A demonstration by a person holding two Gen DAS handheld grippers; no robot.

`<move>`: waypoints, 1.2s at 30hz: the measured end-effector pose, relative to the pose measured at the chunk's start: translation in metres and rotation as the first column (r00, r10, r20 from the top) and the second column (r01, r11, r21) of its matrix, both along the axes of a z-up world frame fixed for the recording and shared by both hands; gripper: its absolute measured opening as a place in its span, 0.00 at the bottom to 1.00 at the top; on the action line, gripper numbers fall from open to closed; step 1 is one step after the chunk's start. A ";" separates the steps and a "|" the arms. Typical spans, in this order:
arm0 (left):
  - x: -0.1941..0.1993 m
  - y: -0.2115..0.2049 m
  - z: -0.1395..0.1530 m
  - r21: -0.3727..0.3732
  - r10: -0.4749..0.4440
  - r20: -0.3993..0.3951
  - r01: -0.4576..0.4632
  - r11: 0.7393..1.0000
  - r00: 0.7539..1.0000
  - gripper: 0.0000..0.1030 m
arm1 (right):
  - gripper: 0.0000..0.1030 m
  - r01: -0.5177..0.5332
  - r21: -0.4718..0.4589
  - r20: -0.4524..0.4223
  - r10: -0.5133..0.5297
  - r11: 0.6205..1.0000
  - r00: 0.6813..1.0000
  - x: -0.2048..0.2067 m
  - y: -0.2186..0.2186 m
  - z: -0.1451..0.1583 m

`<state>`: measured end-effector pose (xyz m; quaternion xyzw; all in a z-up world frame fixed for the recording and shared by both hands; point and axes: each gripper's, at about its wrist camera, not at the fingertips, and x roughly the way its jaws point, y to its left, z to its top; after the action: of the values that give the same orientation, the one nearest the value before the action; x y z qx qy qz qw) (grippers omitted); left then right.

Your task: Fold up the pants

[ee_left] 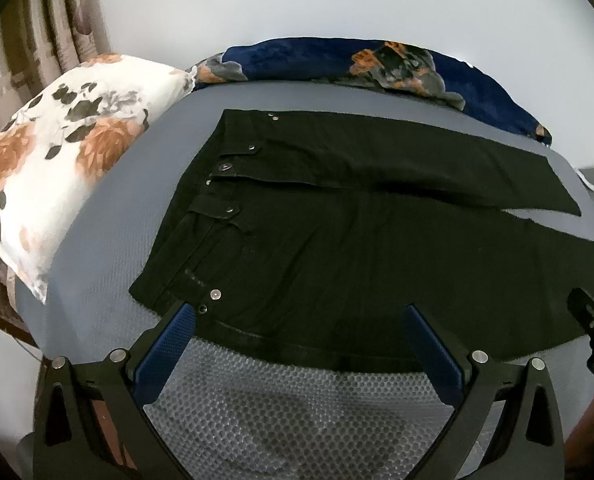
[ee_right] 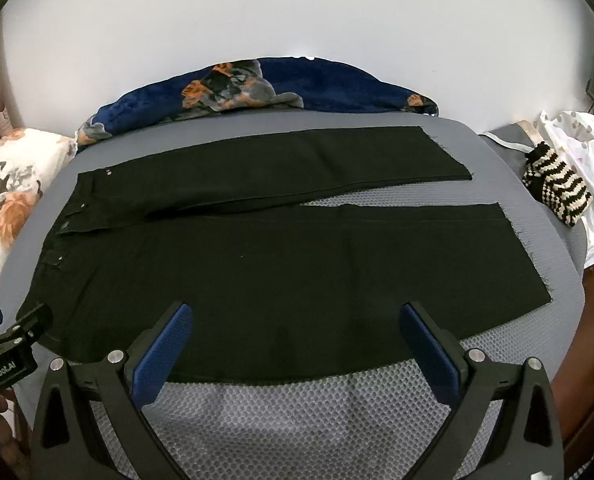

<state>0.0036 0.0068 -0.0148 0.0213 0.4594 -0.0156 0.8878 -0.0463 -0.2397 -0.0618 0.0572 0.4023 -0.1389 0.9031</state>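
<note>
Black pants (ee_left: 337, 240) are lying flat, legs spread slightly apart, on the grey mesh-covered bed (ee_left: 297, 412). Left gripper (ee_left: 301, 316) and right gripper (ee_right: 297, 316) are hovering over the near edge, fingers (ee_left: 169, 356) spread fully wide, holding nothing.

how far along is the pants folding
Done: the pants lie spread flat on the grey mat, legs apart, no fold yet. In hand: nothing; the left gripper and right gripper hover open above the near edge. Left: every fold, probably starting with one leg over the other.
</note>
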 end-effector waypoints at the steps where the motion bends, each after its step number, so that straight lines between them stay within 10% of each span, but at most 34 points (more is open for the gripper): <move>1: -0.001 -0.003 0.001 0.005 -0.004 -0.001 0.004 1.000 1.000 1.00 | 1.00 0.000 0.000 -0.001 0.000 1.000 1.000 0.000 0.000 0.000; 36: -0.003 -0.016 0.000 -0.010 -0.088 0.026 0.089 0.996 0.996 1.00 | 1.00 -0.013 -0.014 0.004 0.013 1.000 1.000 0.005 -0.001 0.000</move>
<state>0.0007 -0.0089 -0.0146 0.0371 0.4467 -0.0572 0.8921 -0.0417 -0.2408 -0.0619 0.0485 0.3999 -0.1359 0.9051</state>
